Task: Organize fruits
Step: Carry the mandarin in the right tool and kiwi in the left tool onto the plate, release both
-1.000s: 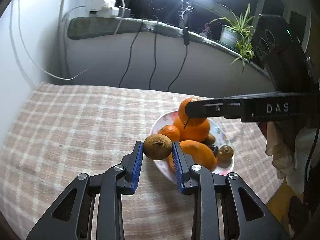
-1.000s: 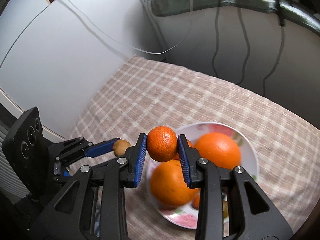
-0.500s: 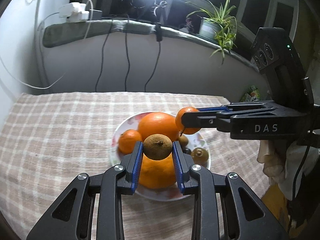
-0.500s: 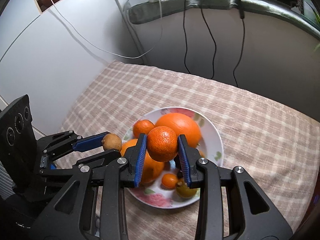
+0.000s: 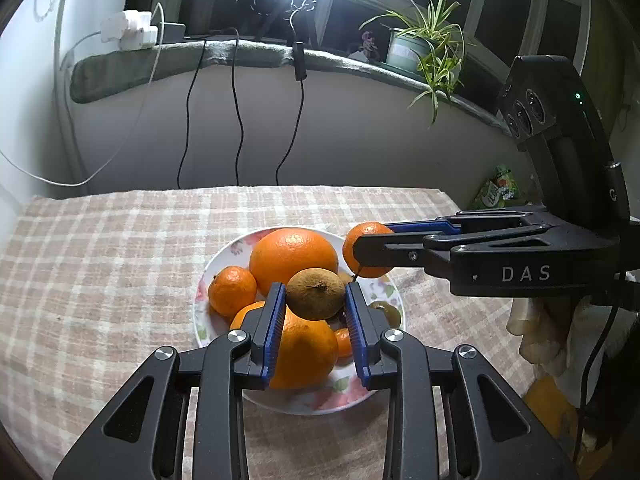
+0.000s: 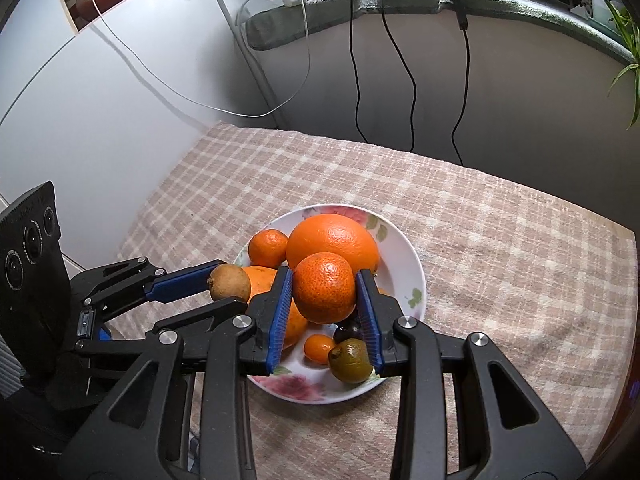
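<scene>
Across the checked tablecloth (image 5: 100, 260), a floral plate (image 6: 404, 264) sat near the middle, loaded with fruit. Two large oranges occupied it: the far orange (image 6: 334, 236) and the near orange (image 5: 304, 354), the latter partly hidden behind the left gripper (image 5: 316, 316). A small mandarin (image 5: 232, 290) lay at the plate's left edge, and a greenish-brown fruit (image 6: 350, 360) and a tiny orange fruit (image 6: 318, 348) lay at its near side.

Above the plate, the left gripper was clamped on a brown kiwi (image 5: 316, 294) between its blue pads. The right gripper (image 6: 324, 308) was clamped on a tangerine (image 6: 324, 286), likewise held clear above the plate. Both held fruits sat just beside each other.

The side of the right gripper body carried the white lettering "DAS" (image 5: 526, 274). A green packet (image 5: 498, 190) beyond the table bore writing too small to read.
</scene>
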### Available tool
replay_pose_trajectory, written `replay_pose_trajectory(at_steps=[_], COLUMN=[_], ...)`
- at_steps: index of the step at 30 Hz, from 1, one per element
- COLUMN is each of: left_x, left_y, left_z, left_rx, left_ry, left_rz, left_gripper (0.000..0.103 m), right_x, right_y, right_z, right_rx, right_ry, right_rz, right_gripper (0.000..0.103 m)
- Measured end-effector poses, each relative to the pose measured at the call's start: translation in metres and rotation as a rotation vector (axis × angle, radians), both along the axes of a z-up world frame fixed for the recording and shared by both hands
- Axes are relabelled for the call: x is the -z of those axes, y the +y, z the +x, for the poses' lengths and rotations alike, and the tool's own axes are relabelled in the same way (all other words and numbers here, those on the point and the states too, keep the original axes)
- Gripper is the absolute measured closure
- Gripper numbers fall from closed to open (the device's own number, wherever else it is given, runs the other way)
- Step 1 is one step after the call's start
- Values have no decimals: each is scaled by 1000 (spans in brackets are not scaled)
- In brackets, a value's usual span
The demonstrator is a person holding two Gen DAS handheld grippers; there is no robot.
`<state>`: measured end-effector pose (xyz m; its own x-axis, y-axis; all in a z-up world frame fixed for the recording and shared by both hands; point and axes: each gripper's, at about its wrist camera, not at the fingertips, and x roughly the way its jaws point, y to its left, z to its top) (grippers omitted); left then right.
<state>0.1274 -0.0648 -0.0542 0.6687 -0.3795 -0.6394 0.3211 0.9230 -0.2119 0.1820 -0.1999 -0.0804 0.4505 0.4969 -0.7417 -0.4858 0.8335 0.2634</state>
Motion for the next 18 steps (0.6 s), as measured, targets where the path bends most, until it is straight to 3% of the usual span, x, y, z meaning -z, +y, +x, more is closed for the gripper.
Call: replay_pose_trajectory(at_steps=[10,14,18], left_x=[-2,-3,-6], left_y=[2,3,4], left_z=[-2,-4,-8], left_rx=[-2,-6,-11], left_ry=[-8,-14,-24], left_rz=[2,2,6], left_gripper=[69,65,65], right_x=[-3,-7,-12], right_y=[-3,-3,-3], right_z=[-1,-5,-10], right_rx=[6,13,18], right_ry=[-6,-28,-51], right_rz=[14,18,25], right_gripper=[67,53,51])
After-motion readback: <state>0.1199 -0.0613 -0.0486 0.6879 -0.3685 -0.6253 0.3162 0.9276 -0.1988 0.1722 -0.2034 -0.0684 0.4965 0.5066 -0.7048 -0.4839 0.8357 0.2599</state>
